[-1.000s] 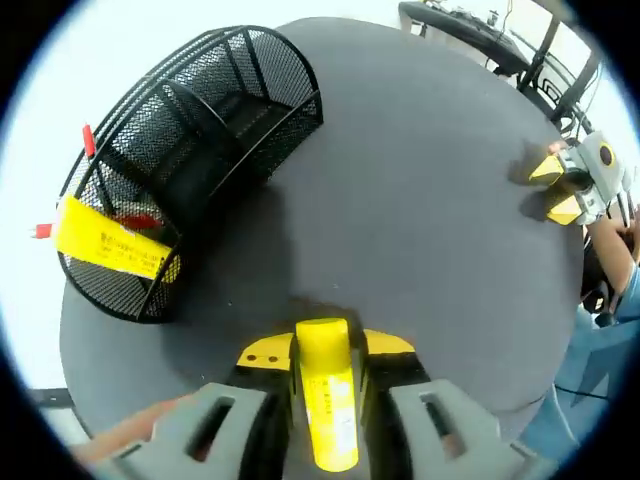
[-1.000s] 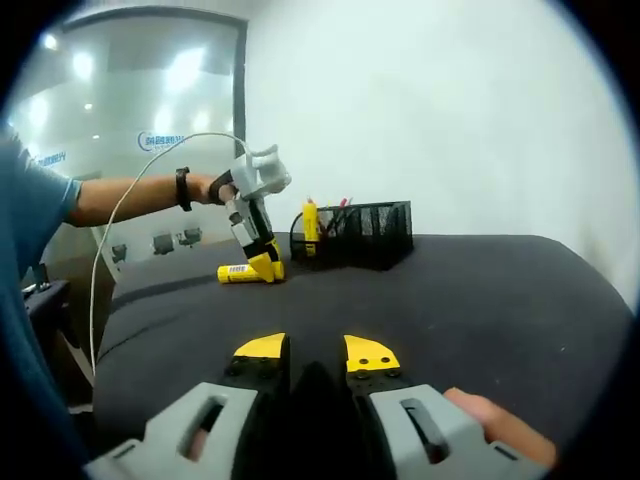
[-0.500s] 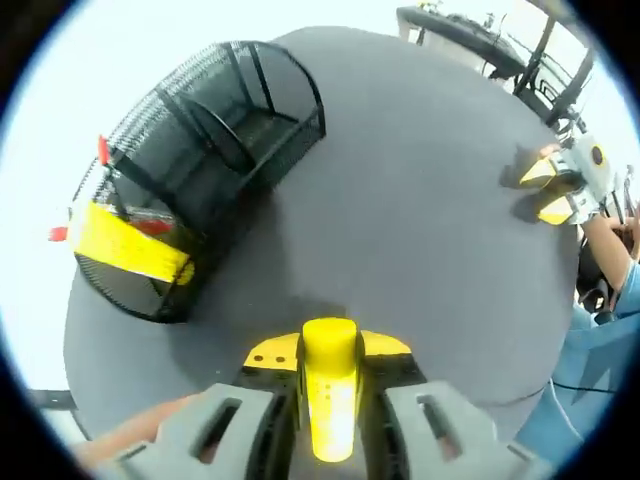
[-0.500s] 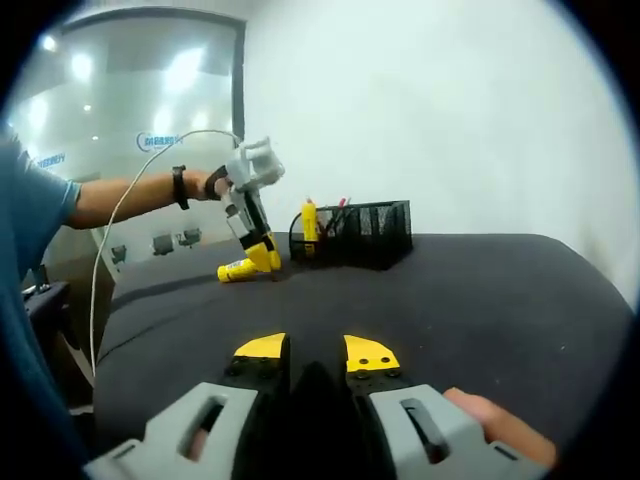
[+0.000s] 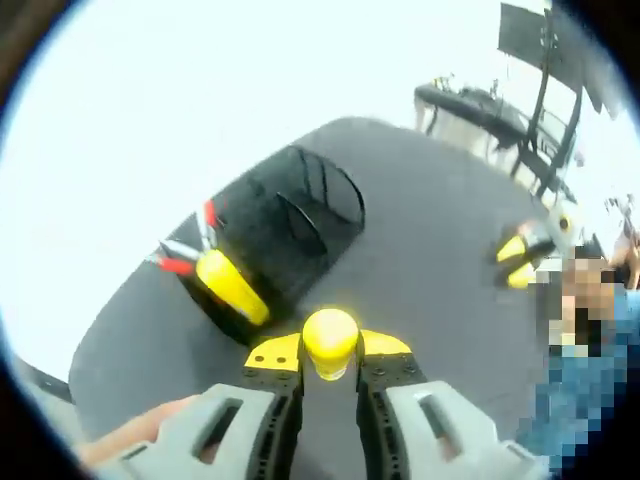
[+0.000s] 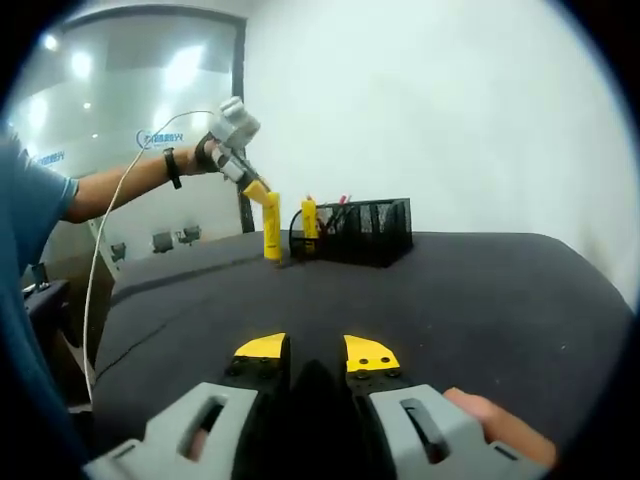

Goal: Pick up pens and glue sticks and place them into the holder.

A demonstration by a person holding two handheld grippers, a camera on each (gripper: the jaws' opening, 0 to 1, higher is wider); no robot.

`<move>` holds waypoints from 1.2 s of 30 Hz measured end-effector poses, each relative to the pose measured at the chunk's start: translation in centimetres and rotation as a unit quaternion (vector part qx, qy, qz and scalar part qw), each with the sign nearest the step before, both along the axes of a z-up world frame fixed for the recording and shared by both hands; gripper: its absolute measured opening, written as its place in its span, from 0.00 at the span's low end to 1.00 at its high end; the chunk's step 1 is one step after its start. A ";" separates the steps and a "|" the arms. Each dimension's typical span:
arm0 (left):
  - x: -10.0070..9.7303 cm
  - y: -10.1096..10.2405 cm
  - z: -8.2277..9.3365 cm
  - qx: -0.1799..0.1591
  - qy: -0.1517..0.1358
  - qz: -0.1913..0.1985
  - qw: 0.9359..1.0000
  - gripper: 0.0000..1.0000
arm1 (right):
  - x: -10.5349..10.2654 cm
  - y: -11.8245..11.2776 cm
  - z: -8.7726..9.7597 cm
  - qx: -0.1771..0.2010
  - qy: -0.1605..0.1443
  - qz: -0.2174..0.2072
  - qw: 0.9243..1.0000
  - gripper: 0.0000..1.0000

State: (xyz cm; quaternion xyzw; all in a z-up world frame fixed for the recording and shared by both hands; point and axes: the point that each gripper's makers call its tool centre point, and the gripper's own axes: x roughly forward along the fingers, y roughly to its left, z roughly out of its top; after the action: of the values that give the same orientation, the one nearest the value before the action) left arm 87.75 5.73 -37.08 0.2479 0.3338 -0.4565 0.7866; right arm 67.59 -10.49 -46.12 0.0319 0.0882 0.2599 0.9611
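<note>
My left gripper [image 5: 330,350] is shut on a yellow glue stick [image 5: 330,338] that I see end-on between the jaws. In the right gripper view that left gripper [image 6: 256,190] holds the glue stick [image 6: 271,228] upright above the table, just left of the black mesh holder [image 6: 365,235]. The holder [image 5: 300,205] has another yellow glue stick [image 5: 232,285] and red pens [image 5: 180,264] in its near end compartment. My right gripper [image 6: 316,352] rests low over the table, open, with nothing between its jaws; it shows far off as the right gripper [image 5: 520,262].
A round dark grey table [image 5: 420,250] carries everything, and its edge curves close behind the holder. A white wall stands behind the table [image 6: 480,300]. A person's arm with a wristband [image 6: 172,168] and a cable reach in from the left. Desks and chairs [image 5: 480,100] stand beyond.
The left gripper has lifted the glue stick off the table, turned it upright and carried it closer to the holder. The right gripper has not moved.
</note>
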 end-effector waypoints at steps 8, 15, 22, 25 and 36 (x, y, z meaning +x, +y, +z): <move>3.1 -2.3 3.1 -0.089 -0.043 0.040 0.994 0.15 | 0.7 -0.6 -0.2 -0.002 0.003 -0.002 1.000 0.17; 5.3 -3.2 2.4 -0.096 -0.068 0.069 0.991 0.15 | 0.8 -0.6 -0.2 -0.001 0.003 -0.004 1.000 0.17; 6.2 -2.7 0.8 -0.099 -0.058 0.088 0.990 0.15 | 0.8 -0.6 -0.1 0.000 0.002 -0.005 1.000 0.17; 7.0 -2.3 0.5 -0.101 -0.060 0.099 0.988 0.15 | 0.7 -0.6 -0.1 0.001 0.001 -0.004 1.000 0.17; 7.7 -1.3 -0.7 -0.053 -0.083 0.103 0.990 0.15 | 0.5 -0.3 0.0 0.002 0.000 -0.004 1.000 0.17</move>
State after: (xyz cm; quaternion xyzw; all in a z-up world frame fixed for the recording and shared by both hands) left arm 95.42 4.46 -37.81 0.2071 0.2663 -0.3679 0.8665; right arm 68.05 -10.80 -46.16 0.0345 0.0876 0.2559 0.9621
